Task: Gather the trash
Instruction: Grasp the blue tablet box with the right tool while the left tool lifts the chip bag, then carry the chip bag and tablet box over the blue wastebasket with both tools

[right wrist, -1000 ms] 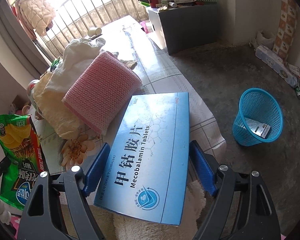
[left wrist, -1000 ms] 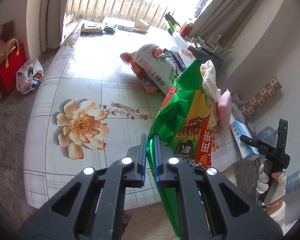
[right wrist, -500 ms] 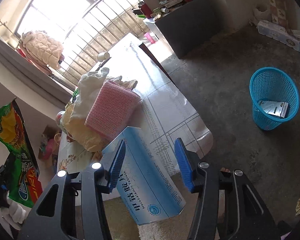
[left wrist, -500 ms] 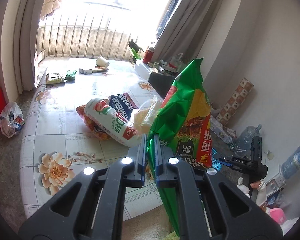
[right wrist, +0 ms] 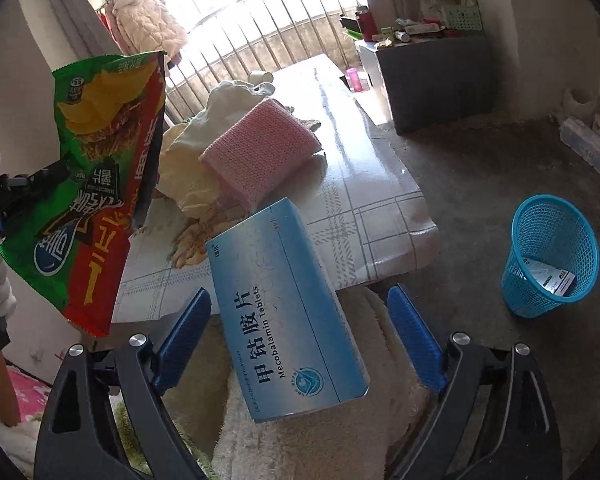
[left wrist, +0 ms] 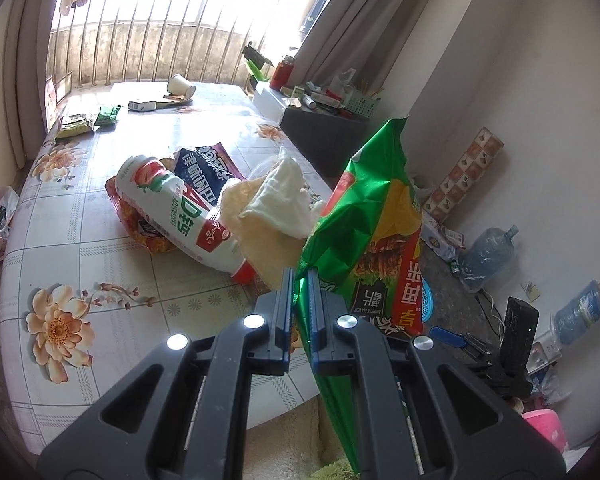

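The left gripper [left wrist: 300, 312] has its fingers pinched tight on the edge of a green chip bag [left wrist: 364, 240], which hangs in the air above the near edge of the surface [left wrist: 100, 248]. The right gripper [right wrist: 300, 336] has its fingers spread wide on either side of a blue medicine box [right wrist: 288, 304], touching neither side, the box jutting over the surface's edge. On the floor, well apart, stands a blue mesh bin [right wrist: 550, 256] with one small white carton [right wrist: 550, 278] lying in it.
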Available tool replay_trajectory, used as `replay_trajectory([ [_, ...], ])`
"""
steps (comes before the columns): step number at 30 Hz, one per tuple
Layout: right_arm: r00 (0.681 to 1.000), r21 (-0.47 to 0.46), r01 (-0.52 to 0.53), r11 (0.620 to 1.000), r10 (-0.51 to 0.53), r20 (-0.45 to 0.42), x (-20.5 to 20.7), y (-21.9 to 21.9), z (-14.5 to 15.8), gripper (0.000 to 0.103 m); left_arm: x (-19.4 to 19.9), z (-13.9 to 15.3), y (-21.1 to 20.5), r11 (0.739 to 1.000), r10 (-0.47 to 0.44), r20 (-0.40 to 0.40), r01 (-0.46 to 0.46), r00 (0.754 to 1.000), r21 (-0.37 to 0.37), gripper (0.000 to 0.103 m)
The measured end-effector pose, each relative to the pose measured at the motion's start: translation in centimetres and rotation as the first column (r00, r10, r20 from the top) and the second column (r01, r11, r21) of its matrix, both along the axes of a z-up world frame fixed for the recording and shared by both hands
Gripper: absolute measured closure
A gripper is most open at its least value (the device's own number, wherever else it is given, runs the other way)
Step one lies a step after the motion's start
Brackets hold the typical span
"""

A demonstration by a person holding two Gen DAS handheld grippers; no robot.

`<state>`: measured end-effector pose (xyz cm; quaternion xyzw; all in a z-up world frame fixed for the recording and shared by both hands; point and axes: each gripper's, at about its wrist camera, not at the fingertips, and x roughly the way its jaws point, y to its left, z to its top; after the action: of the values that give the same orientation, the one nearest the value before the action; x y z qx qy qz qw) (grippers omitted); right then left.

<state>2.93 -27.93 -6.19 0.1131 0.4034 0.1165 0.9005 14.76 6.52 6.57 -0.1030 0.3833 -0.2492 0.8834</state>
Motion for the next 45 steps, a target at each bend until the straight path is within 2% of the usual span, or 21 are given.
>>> replay_trajectory([
  [2, 0.999, -0.152, -0.025, 0.988, 0.028, 0.019, 0.1, 1.8, 0.0, 0.011, 0.1, -0.3, 0.0, 1.000, -0.004, -0.006, 0.004, 1.000, 0.002, 0.098],
  [4, 0.998, -0.248, -0.051, 0.967, 0.057, 0.014, 0.5, 2.9, -0.4, 0.011, 0.0, -0.4, -0.1, 1.000, -0.008, -0.009, 0.008, 1.000, 0.006, 0.098],
  [6, 0.996, -0.255, -0.081, 0.964, 0.089, 0.018, 1.0, 3.2, -0.7, 0.007, 0.1, -0.7, -0.2, 1.000, -0.010, -0.015, 0.011, 1.000, 0.010, 0.098],
  [8, 0.995, -0.239, -0.098, 0.966, 0.102, 0.005, 1.8, 3.2, -1.0, 0.007, 0.1, -0.9, -0.3, 1.000, -0.009, -0.024, 0.009, 1.000, 0.013, 0.098],
  [10, 0.995, -0.262, -0.102, 0.960, 0.099, -0.025, 2.5, 3.3, -1.6, 0.007, 0.2, -1.0, -0.4, 1.000, -0.005, -0.029, 0.005, 1.000, 0.019, 0.098],
  [13, 0.991, -0.282, -0.137, 0.950, 0.135, -0.026, 2.4, 4.2, -1.8, 0.007, 0.3, -1.1, -0.6, 1.000, 0.000, -0.032, 0.001, 1.000, 0.031, 0.098],
  [17, 0.992, -0.326, -0.123, 0.937, 0.124, -0.020, 2.1, 4.6, -2.2, 0.021, 0.7, -1.2, -1.3, 0.999, -0.005, -0.034, 0.007, 0.999, 0.041, 0.098],
  [20, 0.996, -0.254, -0.085, 0.964, 0.084, -0.012, 1.8, 3.2, -1.8, 0.033, 0.8, -1.2, -2.6, 0.998, -0.029, -0.032, 0.031, 0.999, 0.050, 0.098],
  [24, 1.000, -0.067, -0.007, 0.998, 0.006, -0.014, 1.7, -0.4, -1.9, 0.034, 1.5, -0.9, -5.4, 0.994, -0.080, -0.022, 0.082, 0.997, 0.073, 0.098],
  [27, 0.998, 0.110, 0.066, 0.992, -0.064, -0.023, 1.1, -4.0, -2.5, 0.034, 2.0, -0.2, -8.3, 0.988, -0.130, -0.008, 0.131, 0.991, 0.088, 0.098],
  [30, 0.988, 0.272, 0.154, 0.950, -0.150, -0.034, 0.0, -8.2, -3.3, 0.034, 2.5, 0.7, -12.2, 0.976, -0.194, 0.016, 0.191, 0.981, 0.108, 0.098],
  [34, 0.949, 0.335, 0.311, 0.889, -0.311, -0.056, -1.7, -14.4, -4.5, 0.034, 3.4, 1.3, -18.6, 0.947, -0.294, 0.033, 0.286, 0.955, 0.149, 0.098],
  [39, 0.850, 0.386, 0.514, 0.766, -0.515, -0.110, -5.0, -22.2, -6.4, 0.034, 4.9, 0.2, -28.7, 0.886, -0.419, 0.003, 0.408, 0.908, 0.221, 0.098],
  [42, 0.790, 0.388, 0.600, 0.700, -0.596, -0.147, -6.5, -25.4, -7.9, 0.034, 6.0, -1.8, -35.0, 0.847, -0.473, -0.037, 0.466, 0.880, 0.255, 0.098],
  [45, 0.735, 0.395, 0.665, 0.634, -0.650, -0.194, -7.1, -27.8, -9.9, 0.034, 7.4, -4.8, -41.7, 0.802, -0.507, -0.077, 0.503, 0.859, 0.321, 0.098],
])
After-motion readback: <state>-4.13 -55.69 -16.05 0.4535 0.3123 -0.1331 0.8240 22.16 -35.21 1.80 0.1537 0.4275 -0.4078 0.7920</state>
